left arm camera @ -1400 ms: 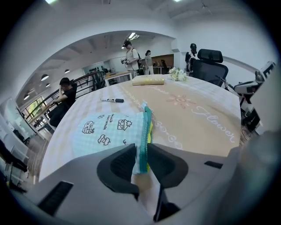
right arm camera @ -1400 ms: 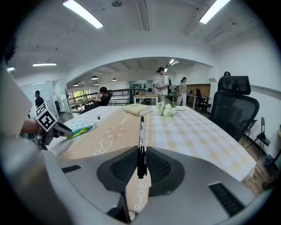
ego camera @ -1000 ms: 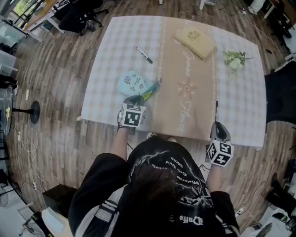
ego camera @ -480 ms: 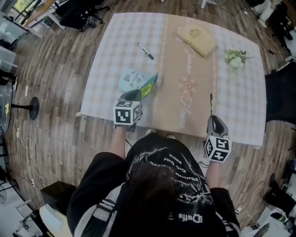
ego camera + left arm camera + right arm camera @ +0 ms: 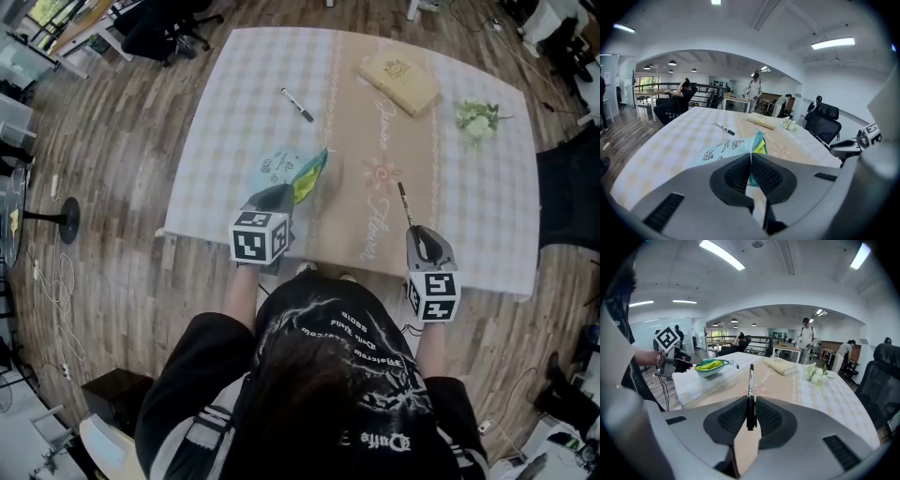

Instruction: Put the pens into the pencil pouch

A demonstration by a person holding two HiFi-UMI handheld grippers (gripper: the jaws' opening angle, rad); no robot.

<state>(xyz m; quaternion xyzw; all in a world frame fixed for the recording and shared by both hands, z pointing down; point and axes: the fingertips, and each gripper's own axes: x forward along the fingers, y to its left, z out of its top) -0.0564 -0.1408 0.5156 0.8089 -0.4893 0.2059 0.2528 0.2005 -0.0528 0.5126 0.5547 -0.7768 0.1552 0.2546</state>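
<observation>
pale checked counter [image 5: 234, 112] with tan runner [image 5: 361, 131], light blue fabric pencil pouch [image 5: 286, 167] at its front-left, mouth gaping, left claw [image 5: 751, 161] clamped on the pouch's near edge, right claw [image 5: 751, 404] pinching slim black pen [image 5: 750, 380] off to the pouch's right, black-capped white pen [image 5: 296, 104] lying farther back

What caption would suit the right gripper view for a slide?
Right gripper grips a black pen, with the open pencil pouch ahead.
</observation>
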